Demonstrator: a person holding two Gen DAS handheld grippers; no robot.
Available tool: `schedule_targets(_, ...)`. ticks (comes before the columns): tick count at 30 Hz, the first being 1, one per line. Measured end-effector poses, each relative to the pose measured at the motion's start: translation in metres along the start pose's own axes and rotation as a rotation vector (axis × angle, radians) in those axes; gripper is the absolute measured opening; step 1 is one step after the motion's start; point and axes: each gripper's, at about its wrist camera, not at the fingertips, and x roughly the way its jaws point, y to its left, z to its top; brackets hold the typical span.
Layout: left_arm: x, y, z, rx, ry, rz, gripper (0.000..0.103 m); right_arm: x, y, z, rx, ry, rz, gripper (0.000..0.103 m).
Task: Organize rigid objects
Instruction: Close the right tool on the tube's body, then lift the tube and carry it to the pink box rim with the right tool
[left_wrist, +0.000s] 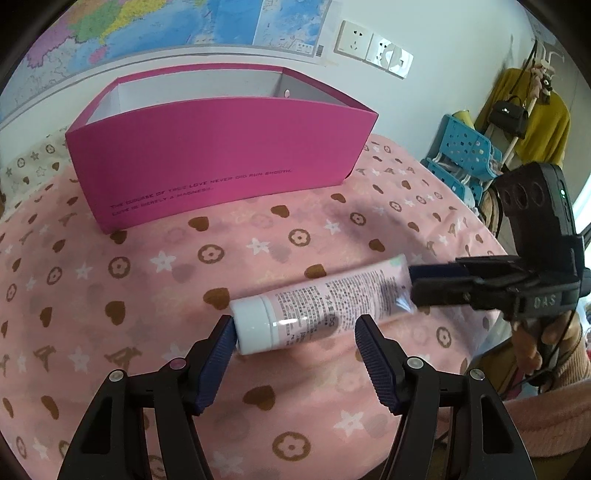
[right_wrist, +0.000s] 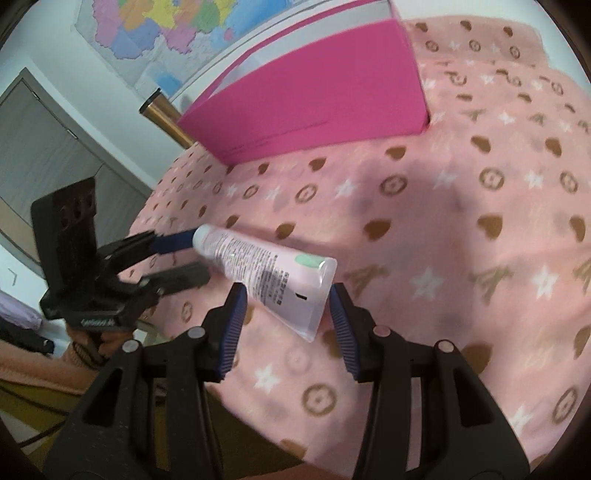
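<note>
Tube (left_wrist: 325, 301) count: one. It is pink with a white cap (left_wrist: 255, 325), and it lies on its side on the pink blanket (left_wrist: 184, 266) with hearts, stars and flowers. One big pink box (left_wrist: 221, 155) stands behind it, well apart, with its top open.

Two grippers are here. The left gripper (left_wrist: 295, 334) has its fingers apart around the cap end. One blue pad (left_wrist: 218, 354) touches the cap, and the other pad is clear of the tube. The right gripper (right_wrist: 287, 314) is at the flat end of the tube. Its two fingers sit close on each side of that end, but I cannot tell if they pinch it.

One map (left_wrist: 184, 22) hangs on the wall, beside two wall sockets (left_wrist: 373, 46).
</note>
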Motion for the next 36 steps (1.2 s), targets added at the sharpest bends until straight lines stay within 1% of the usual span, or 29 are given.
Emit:
schedule_targets(5, 0.004, -0.001, 0.003, -0.012, 0.0, 0.002, 0.067, 0.005, -0.007, 0.011, 0.003, -0.025, -0.028, 0.049)
schedule_targets(8, 0.005, 0.0, 0.004, -0.013, 0.005, 0.017, 0.063, 0.01, -0.009, 0.013, 0.006, -0.022, -0.041, 0.049)
schedule_targets(10, 0.004, 0.002, 0.005, -0.022, 0.003, 0.026, 0.058, 0.009, -0.011, 0.012, 0.016, -0.022, -0.036, 0.049)
schedule_targets(11, 0.004, 0.003, 0.005, -0.027, 0.002, 0.024, 0.058, 0.009, -0.011, 0.012, 0.019, -0.023, -0.039, 0.049)
schedule_targets(15, 0.003, 0.006, 0.004, -0.037, 0.002, 0.019, 0.057, 0.006, -0.015, 0.006, 0.027, -0.019, -0.05, 0.049)
schedule_targets(20, 0.005, 0.004, 0.005, -0.032, 0.007, 0.009, 0.057, 0.007, -0.016, 0.005, 0.025, -0.024, -0.038, 0.049)
schedule_targets(22, 0.004, 0.001, 0.006, -0.022, 0.004, 0.026, 0.057, 0.009, -0.013, 0.006, 0.016, -0.024, -0.047, 0.05)
schedule_targets(27, 0.003, 0.003, 0.008, -0.036, -0.009, 0.025, 0.057, 0.009, -0.011, 0.008, 0.015, -0.03, -0.048, 0.05)
schedule_targets(31, 0.001, 0.001, 0.01, -0.032, -0.021, 0.03, 0.057, 0.009, -0.007, 0.011, -0.005, -0.036, -0.065, 0.05)
schedule_targets(36, -0.005, 0.001, 0.013, -0.036, -0.04, 0.025, 0.057, 0.002, -0.004, 0.015, -0.024, -0.059, -0.071, 0.05)
